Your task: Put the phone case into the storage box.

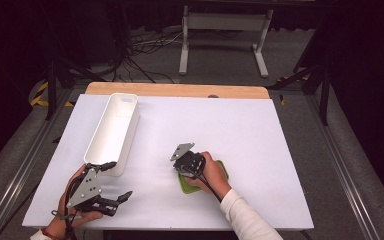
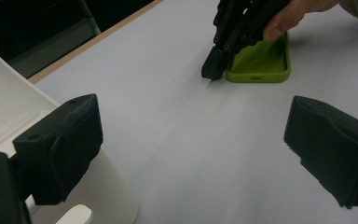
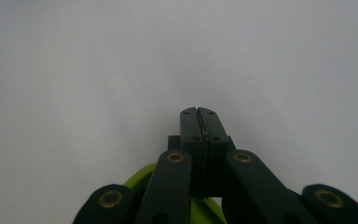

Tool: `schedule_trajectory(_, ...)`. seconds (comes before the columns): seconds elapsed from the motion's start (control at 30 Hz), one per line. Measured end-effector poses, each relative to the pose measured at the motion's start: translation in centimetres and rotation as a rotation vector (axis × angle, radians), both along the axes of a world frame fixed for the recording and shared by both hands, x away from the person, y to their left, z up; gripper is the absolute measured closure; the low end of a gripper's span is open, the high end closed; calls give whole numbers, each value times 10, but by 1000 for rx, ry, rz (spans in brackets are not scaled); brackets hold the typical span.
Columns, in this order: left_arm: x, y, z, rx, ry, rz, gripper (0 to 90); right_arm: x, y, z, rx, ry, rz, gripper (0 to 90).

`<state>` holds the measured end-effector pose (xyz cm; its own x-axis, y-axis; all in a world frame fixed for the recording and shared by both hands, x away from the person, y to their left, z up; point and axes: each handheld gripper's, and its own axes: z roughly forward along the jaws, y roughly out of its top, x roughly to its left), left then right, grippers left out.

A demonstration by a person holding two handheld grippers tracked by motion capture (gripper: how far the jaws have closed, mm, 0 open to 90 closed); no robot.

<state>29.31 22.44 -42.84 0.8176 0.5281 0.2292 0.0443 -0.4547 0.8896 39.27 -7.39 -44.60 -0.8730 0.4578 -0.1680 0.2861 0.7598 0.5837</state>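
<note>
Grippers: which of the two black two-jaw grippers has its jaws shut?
The right gripper, at the lime-green phone case: its jaws are pressed together, tips at the case's edge. The left gripper, beside the white oblong bin, stands wide open.

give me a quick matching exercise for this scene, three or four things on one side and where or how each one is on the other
Things:
1. left tongs
2. right tongs
3. green phone case
4. white bin

States:
A. lying flat under the right hand
B. jaws pressed together
C. jaws wide apart, nothing between them
D. standing long and narrow at the table's left

Pairs: 1-C, 2-B, 3-A, 4-D
</note>
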Motion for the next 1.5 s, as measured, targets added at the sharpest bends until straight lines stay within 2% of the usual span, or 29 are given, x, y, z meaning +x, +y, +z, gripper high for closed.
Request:
schedule_trajectory(0.23,0,0,0,3,-1,-2,52,-22,-3,1,1,18,37,900)
schedule_trajectory(0.47,-1,-1,0,8,2,-4,52,-42,-16,0,15,35,36,900)
schedule_trajectory(0.97,-1,-2,-1,11,5,-4,50,-72,-44,1,9,44,64,900)
schedule_trajectory(1.23,-1,-3,-1,18,10,-11,50,-83,-59,1,28,54,76,889)
schedule_trajectory(1.33,-1,-4,-1,19,7,-12,51,-85,-63,5,23,51,86,869)
schedule_trajectory(1.5,-1,-3,-1,18,10,-12,51,-83,-82,27,76,3,28,846)
